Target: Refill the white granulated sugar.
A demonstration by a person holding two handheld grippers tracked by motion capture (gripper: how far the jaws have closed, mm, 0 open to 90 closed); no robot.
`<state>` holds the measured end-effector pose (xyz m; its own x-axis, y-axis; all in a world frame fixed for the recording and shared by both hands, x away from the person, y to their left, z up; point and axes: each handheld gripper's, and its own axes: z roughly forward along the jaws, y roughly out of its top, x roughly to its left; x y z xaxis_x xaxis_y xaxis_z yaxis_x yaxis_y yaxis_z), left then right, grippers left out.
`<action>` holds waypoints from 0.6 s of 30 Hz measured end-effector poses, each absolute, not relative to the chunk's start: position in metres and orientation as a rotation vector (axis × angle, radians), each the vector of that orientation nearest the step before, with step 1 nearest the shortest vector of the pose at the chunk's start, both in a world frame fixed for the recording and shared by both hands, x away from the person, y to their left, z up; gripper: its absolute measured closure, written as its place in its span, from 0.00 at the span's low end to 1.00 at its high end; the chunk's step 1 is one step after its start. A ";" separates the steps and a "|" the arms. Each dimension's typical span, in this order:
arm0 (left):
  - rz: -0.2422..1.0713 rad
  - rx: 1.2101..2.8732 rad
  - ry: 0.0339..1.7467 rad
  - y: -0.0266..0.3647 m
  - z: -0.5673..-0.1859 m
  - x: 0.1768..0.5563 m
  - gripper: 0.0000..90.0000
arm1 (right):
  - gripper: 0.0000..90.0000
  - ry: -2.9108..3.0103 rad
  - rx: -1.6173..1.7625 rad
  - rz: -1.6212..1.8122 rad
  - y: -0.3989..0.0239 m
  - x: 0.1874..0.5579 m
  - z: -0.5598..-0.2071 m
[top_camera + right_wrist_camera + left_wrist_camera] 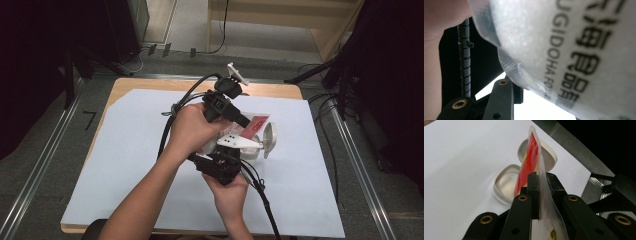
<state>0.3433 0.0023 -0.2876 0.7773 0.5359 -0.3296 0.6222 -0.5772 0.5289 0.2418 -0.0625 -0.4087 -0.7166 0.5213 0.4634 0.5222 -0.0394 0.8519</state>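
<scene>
One pouch (pixel 530 162), pinched in the closed left gripper (pixel 541 185) above one open box (pixel 506 183) mid-table, toward its right edge. Right gripper (pixel 529 100) against the pouch; grip unclear.

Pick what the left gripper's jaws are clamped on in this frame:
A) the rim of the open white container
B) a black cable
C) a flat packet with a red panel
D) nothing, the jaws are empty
C: in the left gripper view the left gripper pinches the red-panelled packet edge-on, above the open white container on the white sheet.
</scene>
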 end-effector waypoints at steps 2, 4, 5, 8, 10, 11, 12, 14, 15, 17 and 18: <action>-0.184 2.325 0.858 0.002 -0.287 0.344 0.93 | 0.71 -2.180 -1.184 -1.934 -0.063 0.242 -0.409; -0.183 2.325 0.858 0.002 -0.288 0.344 0.93 | 0.71 -2.186 -1.186 -1.934 -0.063 0.242 -0.408; -0.181 2.326 0.857 0.001 -0.287 0.344 0.93 | 0.71 -2.186 -1.185 -1.935 -0.063 0.242 -0.408; -0.182 2.330 0.854 0.002 -0.287 0.345 0.93 | 0.71 -2.189 -1.184 -1.936 -0.063 0.242 -0.408; -0.182 2.327 0.853 0.002 -0.288 0.345 0.93 | 0.71 -2.187 -1.183 -1.936 -0.063 0.242 -0.409; -0.182 2.330 0.854 0.002 -0.287 0.345 0.93 | 0.71 -2.188 -1.183 -1.936 -0.063 0.242 -0.409; -0.181 2.331 0.854 0.002 -0.287 0.345 0.93 | 0.71 -2.188 -1.183 -1.937 -0.063 0.242 -0.409; -0.176 2.335 0.854 0.001 -0.287 0.345 0.93 | 0.71 -2.190 -1.183 -1.937 -0.063 0.242 -0.409; -0.172 2.334 0.857 0.001 -0.287 0.344 0.93 | 0.71 -2.190 -1.182 -1.938 -0.063 0.242 -0.409; -0.165 2.348 0.850 0.001 -0.287 0.344 0.93 | 0.71 -2.193 -1.179 -1.940 -0.063 0.242 -0.409; -0.164 2.349 0.847 0.001 -0.287 0.344 0.93 | 0.71 -2.195 -1.179 -1.943 -0.063 0.242 -0.409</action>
<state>0.3439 0.0007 -0.2871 0.7857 0.5336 -0.3130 0.6119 -0.5961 0.5198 0.2419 -0.0626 -0.4091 -0.7213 0.5297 0.4462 0.5071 -0.0349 0.8612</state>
